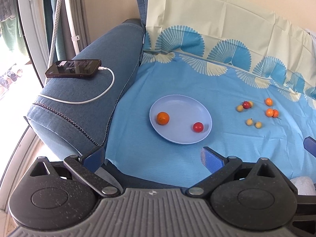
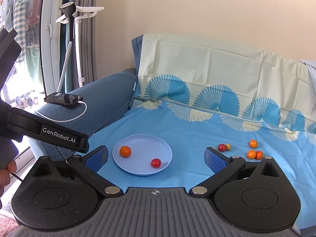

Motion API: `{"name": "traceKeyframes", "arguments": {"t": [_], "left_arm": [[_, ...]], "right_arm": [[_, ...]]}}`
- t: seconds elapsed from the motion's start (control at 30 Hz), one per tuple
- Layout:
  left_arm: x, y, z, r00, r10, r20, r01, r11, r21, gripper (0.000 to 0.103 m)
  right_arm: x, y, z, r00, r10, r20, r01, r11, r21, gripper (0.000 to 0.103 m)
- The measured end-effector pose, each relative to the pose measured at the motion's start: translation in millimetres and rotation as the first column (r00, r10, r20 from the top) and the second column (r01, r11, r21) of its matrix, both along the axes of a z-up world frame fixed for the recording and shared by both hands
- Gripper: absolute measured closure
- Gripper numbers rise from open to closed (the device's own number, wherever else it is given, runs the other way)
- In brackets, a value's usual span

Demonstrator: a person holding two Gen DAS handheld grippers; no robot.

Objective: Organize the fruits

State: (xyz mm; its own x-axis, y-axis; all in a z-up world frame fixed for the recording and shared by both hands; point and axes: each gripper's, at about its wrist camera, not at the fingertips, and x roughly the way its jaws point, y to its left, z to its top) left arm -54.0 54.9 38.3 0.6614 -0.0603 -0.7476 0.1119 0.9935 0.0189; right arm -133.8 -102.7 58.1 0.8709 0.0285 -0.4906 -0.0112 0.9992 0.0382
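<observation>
Round pale-blue plastic plate [image 1: 180,106] holding orange fruit [image 1: 163,118] and red fruit [image 1: 198,127], small scattered fruits [image 1: 257,112] right on blue cloth [image 1: 177,79], left gripper [image 1: 153,156] and right gripper [image 2: 156,157] spread wide, empty.

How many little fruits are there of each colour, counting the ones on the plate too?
Going by the left wrist view, which shows them all:
Orange: 4, one on the plate, three on the blue cloth.
Red: 2, one on the plate, one on the cloth.
Pale yellow: 4, all on the cloth.
Total: 10
</observation>
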Motion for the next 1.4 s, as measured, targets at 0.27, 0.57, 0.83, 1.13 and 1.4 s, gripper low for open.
{"name": "traceKeyframes", "arguments": {"t": [0.27,0.57,0.83,1.13,1.4], "left_arm": [[3,-5,-6,1.000,-0.005,-0.010,0.005,0.999,0.034,0.000],[16,-14,-20,0.998,-0.016,-0.054,0.019,0.998,0.064,0.000],[35,-28,-29,0.996,-0.033,-0.087,0.040,0.996,0.081,0.000],[58,-57,-35,0.991,-0.066,-0.119,0.079,0.991,0.105,0.000],[88,-104,-52,0.979,-0.118,-0.166,0.140,0.982,0.125,0.000]], "right_arm": [[4,-3,-5,1.000,-0.004,-0.019,0.004,1.000,0.021,0.001],[14,-6,-17,0.998,-0.009,-0.057,0.012,0.999,0.050,0.001],[28,-17,-31,0.995,-0.035,-0.094,0.041,0.997,0.064,0.001],[42,-42,-48,0.987,-0.105,-0.119,0.115,0.990,0.081,0.001],[54,-83,-70,0.969,-0.207,-0.132,0.217,0.974,0.069,0.001]]}}
